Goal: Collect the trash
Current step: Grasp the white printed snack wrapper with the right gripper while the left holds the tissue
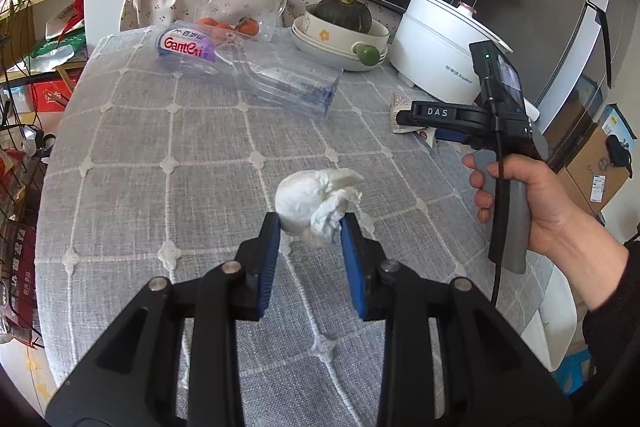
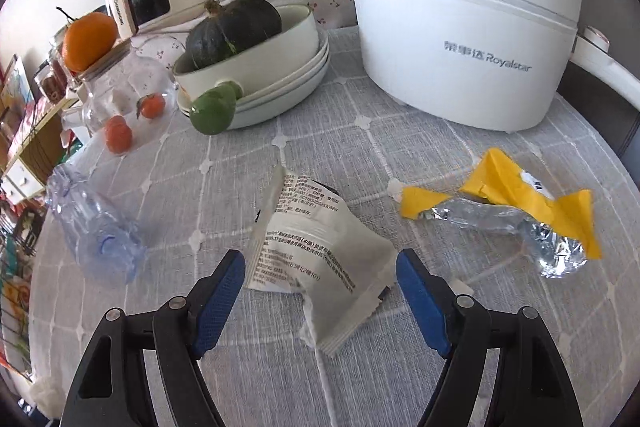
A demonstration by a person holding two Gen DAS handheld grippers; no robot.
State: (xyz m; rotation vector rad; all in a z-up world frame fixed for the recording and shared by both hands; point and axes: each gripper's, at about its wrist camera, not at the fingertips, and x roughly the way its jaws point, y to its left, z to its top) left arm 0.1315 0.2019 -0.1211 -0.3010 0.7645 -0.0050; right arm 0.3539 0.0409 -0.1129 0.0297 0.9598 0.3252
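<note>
Right wrist view: right gripper (image 2: 320,279) wide open, empty, straddling white wrapper (image 2: 316,259) flat on tablecloth (image 2: 400,147), long axis running forward-left between pads. Left gripper (image 1: 310,227) clamped on crumpled tissue (image 1: 316,205).

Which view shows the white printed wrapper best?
The right wrist view: the white printed wrapper lies whole and close on the tablecloth, between the open right gripper's fingers, its print visible. In the left wrist view only a small strip shows, mostly hidden behind that gripper.
</note>
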